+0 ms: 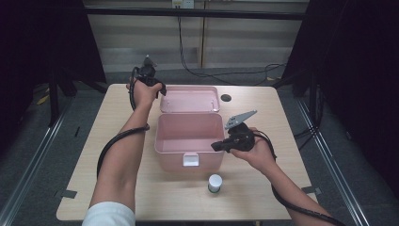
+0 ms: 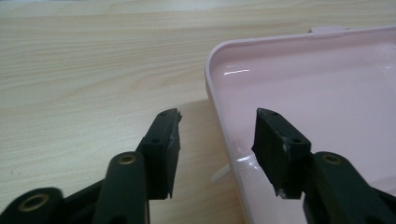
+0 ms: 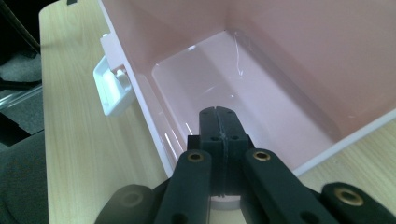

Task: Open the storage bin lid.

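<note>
Pink box point(image 1: 188, 139): open on the worktop point(image 1: 94, 155), lid point(image 1: 189, 99) laid flat behind it.
Left hand-held gripper point(image 2: 217, 123): released, I see its jaws straddling the lid's rim without pressing.
Right hand-held gripper point(image 3: 218, 122): clenched on nothing, at the box's near wall.
Bottle point(image 1: 215, 182): upright before the box.
Advice: I'd back the left clear before fetching anything.

Left claw point(image 1: 151, 70) gapes apart; right claw point(image 1: 217, 146) is clamped closed.
</note>
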A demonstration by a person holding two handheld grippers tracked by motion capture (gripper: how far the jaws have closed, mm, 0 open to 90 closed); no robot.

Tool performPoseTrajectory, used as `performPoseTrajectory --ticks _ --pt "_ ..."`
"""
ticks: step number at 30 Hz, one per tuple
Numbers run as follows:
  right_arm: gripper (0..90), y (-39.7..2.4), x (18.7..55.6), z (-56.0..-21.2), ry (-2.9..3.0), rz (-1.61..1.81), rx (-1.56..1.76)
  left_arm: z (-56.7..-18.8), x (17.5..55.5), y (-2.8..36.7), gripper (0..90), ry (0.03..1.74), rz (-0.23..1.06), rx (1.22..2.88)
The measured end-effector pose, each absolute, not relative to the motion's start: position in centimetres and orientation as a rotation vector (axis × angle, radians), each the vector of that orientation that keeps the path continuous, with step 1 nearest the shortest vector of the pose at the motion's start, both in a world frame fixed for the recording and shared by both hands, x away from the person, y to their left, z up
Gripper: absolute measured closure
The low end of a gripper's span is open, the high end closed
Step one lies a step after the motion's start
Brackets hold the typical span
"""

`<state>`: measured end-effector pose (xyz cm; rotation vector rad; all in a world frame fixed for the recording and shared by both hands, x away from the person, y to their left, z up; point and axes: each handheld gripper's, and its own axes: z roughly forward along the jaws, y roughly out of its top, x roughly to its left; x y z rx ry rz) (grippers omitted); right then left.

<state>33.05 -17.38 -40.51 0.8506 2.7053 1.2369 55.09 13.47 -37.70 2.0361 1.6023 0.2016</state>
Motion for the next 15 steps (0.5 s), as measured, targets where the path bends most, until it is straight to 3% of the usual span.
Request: performPoseTrajectory --ticks 6,15 --pt "90.0 -17.3 33.0 -40.4 2.706 1.213 0.848 -36.9 54.0 14.0 45.5 1.58 0.214 2.042" --pt "82.1 -17.2 32.8 -39.7 2.655 1.208 0.867 -36.0 52.0 15.4 40.4 1.551 0.211 2.029"
